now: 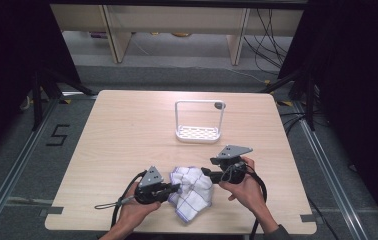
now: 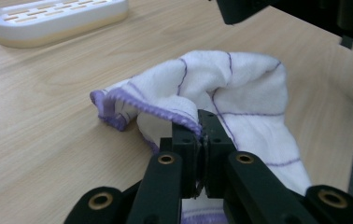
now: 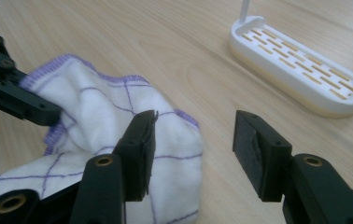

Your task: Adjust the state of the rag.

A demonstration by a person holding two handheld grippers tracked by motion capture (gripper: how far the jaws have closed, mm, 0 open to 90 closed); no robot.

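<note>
Left tool (image 2: pixel 201 122) clenched on the purple-stitched hem of the cloth (image 1: pixel 191 192), a fold of edge pinched between its closed jaws. Right tool (image 3: pixel 191 140) released, jaws standing apart with nothing between them; one jaw just over the cloth's near rim, the other over bare tabletop (image 1: pixel 127 130).

Decisive relation: cloth lying between the two tools, at the near middle of the tabletop, its bulk running from the left tool's grip toward the person's edge. From the right tool, cloth off to the side of the left-hand jaw in the right gripper view, not yet centred in the gap; likely a small sideways shift needed before a second pinch on a free hem. Left hand (image 1: pixel 137 207) already on the cloth, so nearer by contact; right hand (image 1: pixel 244 187) just beside it, apart from the fabric.

Cloth itself: white, soft towelling with a thin purple grid and a denser purple overlocked border. Crumpled, bunched into humps and folds, one corner lifted toward the left tool, the rest slumped flat. Limp enough to sag and slide when lifted, by the look of it.

White slotted rack (image 1: pixel 198 131) with a tall wire handle standing well apart, farther back on the tabletop.
</note>
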